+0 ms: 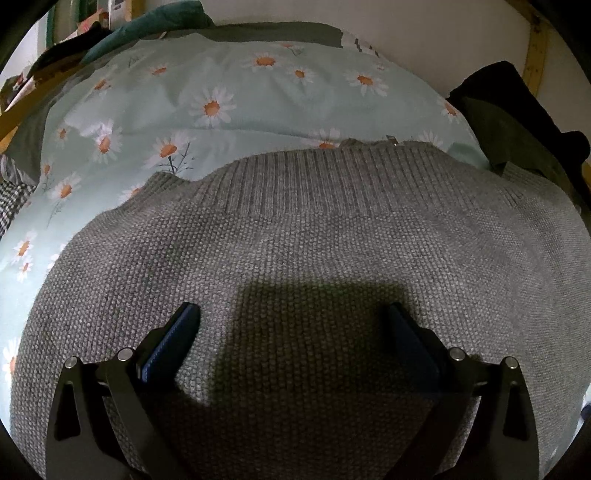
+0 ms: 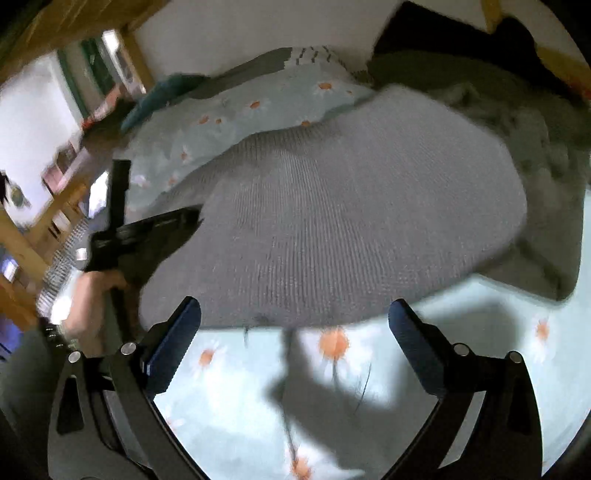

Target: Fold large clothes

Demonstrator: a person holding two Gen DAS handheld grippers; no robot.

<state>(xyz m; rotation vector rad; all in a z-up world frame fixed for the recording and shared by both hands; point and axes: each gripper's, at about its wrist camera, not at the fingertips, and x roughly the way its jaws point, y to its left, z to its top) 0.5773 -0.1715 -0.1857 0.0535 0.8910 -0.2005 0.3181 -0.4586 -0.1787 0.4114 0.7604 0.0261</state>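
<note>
— Two tools listed. State of each?
— Left tool [image 1: 293, 321]: jaws spread wide, nothing between them, hovering low over the grey sweater [image 1: 314, 251]. Right tool [image 2: 295, 317]: jaws likewise wide apart and empty, positioned above the near edge of the sweater [image 2: 332, 221], with bedspread showing between its fingers.

— Item: sweater. Location?
— Grey knit, lying on the bed, on top of the daisy bedspread [image 1: 221, 107]. Ribbed band [image 1: 314, 181] runs across its far side in the left wrist view. The right wrist view is blurred by motion; the sweater reads there as a rounded grey mass with its near edge against the pale blue cloth [image 2: 461, 350].

— Other entries?
— Dark clothes [image 1: 517, 122] heaped at the right of the bed, touching the sweater's far right corner. Teal pillow [image 1: 155, 26] at the far left. Wooden bed frame [image 1: 535, 62] against a white wall.

— Person?
— One hand [image 2: 92, 295] at the left of the right wrist view, gripping the left tool's black body [image 2: 147, 236], which sits at the sweater's left edge. Whether that tool touches the knit cannot be told.
</note>
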